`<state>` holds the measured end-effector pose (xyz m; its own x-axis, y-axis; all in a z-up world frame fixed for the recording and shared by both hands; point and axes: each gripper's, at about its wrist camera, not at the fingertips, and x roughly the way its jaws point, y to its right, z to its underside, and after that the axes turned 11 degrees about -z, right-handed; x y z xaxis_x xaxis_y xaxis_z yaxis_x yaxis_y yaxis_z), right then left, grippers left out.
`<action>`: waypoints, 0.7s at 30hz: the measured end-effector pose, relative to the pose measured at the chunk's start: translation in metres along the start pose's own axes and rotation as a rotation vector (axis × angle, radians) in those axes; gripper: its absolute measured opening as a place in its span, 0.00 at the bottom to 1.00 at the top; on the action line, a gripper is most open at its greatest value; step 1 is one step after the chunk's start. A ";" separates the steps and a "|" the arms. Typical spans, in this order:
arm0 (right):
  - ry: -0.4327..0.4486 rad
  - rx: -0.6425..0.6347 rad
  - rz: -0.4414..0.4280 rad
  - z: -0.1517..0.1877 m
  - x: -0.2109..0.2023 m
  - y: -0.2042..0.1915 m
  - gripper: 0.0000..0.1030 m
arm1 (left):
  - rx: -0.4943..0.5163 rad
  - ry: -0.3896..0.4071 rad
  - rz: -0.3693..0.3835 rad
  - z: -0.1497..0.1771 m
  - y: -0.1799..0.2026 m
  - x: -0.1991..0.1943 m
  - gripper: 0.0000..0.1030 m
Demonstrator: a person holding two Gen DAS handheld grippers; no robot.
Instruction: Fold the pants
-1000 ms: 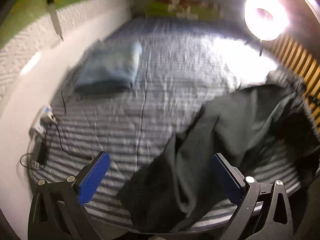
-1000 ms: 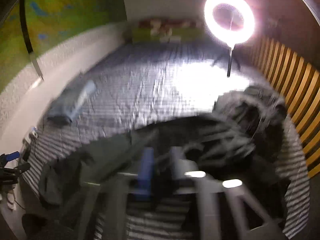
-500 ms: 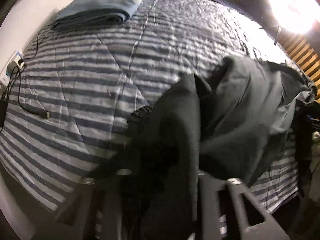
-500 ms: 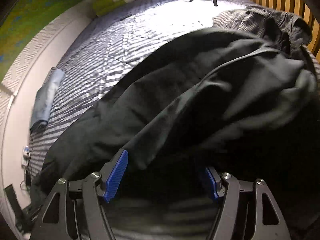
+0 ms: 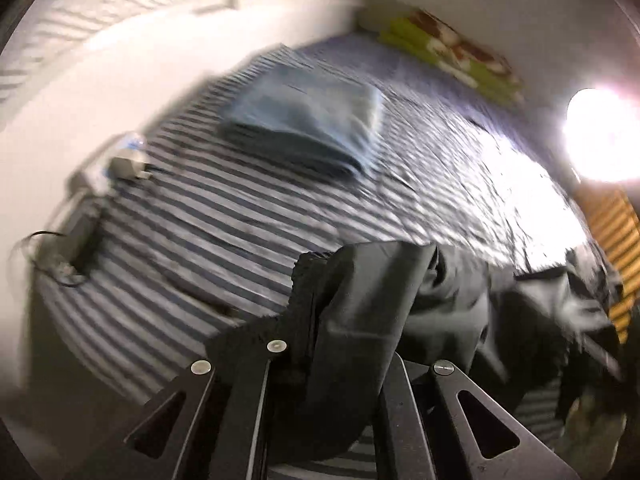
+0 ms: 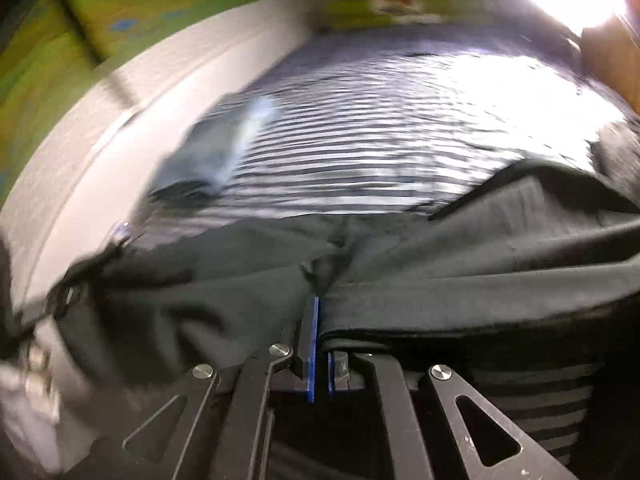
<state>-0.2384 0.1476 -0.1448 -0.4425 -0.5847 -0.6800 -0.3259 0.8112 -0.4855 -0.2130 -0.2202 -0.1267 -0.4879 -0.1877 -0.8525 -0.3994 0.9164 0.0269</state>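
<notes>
1. Left wrist view: my left gripper (image 5: pixel 352 312) is clamped tight on a thick bunch of the dark pants (image 5: pixel 460 320), and the cloth swallows both pads so I can't see them. The rest of the garment trails off to the right in a crumpled heap on the striped bed (image 5: pixel 208 216).
2. Right wrist view: my right gripper (image 6: pixel 318 344) is pinched down as well, its blue pads nearly touching, with a seam or edge of the pants (image 6: pixel 460 280) caught between them and the cloth spreading left and right from that spot.
3. I judge the step in hand to be lifting and spreading the garment so it can lie flat before any fold. Both views are smeared, so I would slow down first.
4. To do it well, I'd draw the two grippers apart until the cloth between them goes taut, then lower it onto the bare stripes in front.
5. I'd keep clear of the folded blue towel (image 5: pixel 308 120) and the charger and cable (image 5: pixel 124 160) at the bed's left edge.
6. My left grip holds a bulky wad; I may need to re-grip on a single edge.
</notes>
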 end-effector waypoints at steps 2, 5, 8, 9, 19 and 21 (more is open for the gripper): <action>-0.030 -0.063 -0.058 0.013 0.006 -0.028 0.03 | -0.036 0.006 -0.032 -0.006 -0.023 -0.005 0.05; -0.087 -0.122 -0.120 0.034 0.017 -0.063 0.03 | -0.079 0.006 -0.060 -0.009 -0.048 -0.009 0.05; -0.119 -0.192 -0.136 0.054 0.027 -0.089 0.03 | -0.117 -0.006 -0.073 -0.007 -0.069 -0.009 0.05; -0.117 -0.208 -0.127 0.058 0.026 -0.093 0.03 | -0.115 -0.013 -0.075 -0.006 -0.072 -0.008 0.05; 0.072 -0.068 -0.061 0.032 -0.083 -0.008 0.03 | -0.060 0.002 0.010 -0.003 -0.053 -0.010 0.05; 0.062 -0.016 -0.084 0.031 -0.093 0.011 0.03 | -0.035 0.013 0.021 -0.003 -0.038 -0.013 0.05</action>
<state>-0.1749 0.2113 -0.1037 -0.4632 -0.6507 -0.6017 -0.3774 0.7591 -0.5304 -0.1939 -0.2535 -0.1155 -0.5063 -0.1734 -0.8447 -0.4158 0.9073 0.0630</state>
